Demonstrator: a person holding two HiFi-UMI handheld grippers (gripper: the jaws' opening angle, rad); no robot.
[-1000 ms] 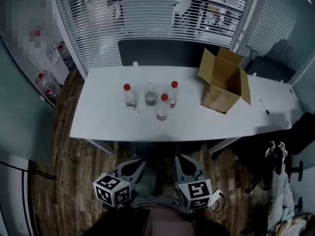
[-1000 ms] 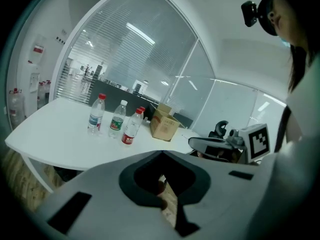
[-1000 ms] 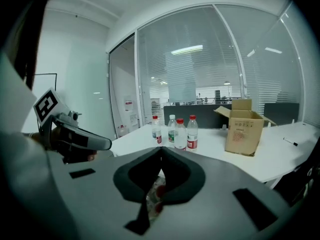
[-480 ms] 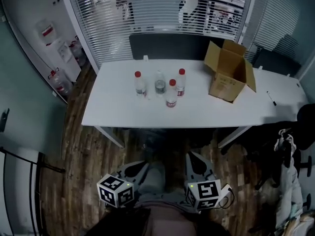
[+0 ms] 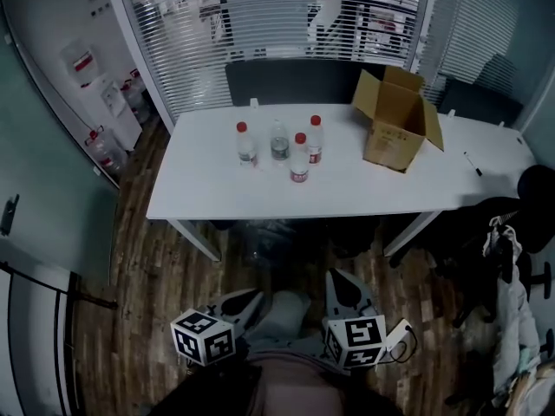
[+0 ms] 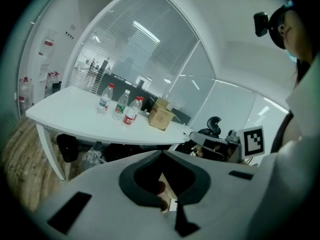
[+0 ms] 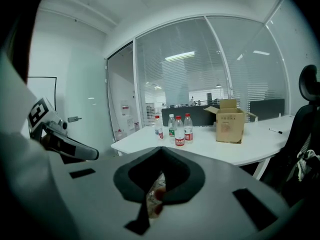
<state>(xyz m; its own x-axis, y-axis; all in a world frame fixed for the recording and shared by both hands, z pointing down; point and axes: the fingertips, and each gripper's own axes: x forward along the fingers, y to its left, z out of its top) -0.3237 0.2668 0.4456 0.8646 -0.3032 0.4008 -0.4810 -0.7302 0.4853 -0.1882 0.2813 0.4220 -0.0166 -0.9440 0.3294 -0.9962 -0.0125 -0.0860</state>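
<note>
Both grippers are held low and close to the person's body, above the wooden floor [image 5: 156, 267] and well apart from the desk [image 5: 208, 193]. The left gripper [image 5: 250, 296] has its jaws pressed together with nothing between them, and the right gripper [image 5: 338, 284] is the same: jaws closed on each other, empty. Their tips point forward toward the near edge of the desk. Four water bottles [image 5: 278, 143] stand in a loose cluster a little left of the desk's middle, all upright with their long axes vertical; three have red caps and one a pale cap. The front bottle [image 5: 299, 161] stands nearest the near edge. It lies straight ahead of the gap between the two pairs of jaws, so neither gripper looks clearly nearer to it. The red-capped bottle at the left of the cluster [image 5: 245, 144] leans toward the left gripper's side. An open cardboard box [image 5: 395, 124] sits toward the right end of the desk, on the right gripper's side and apart from the cluster, and a pen [image 5: 471, 164] lies beyond it near the right end. A dark chair [image 5: 295, 81] stands against the far edge.
</note>
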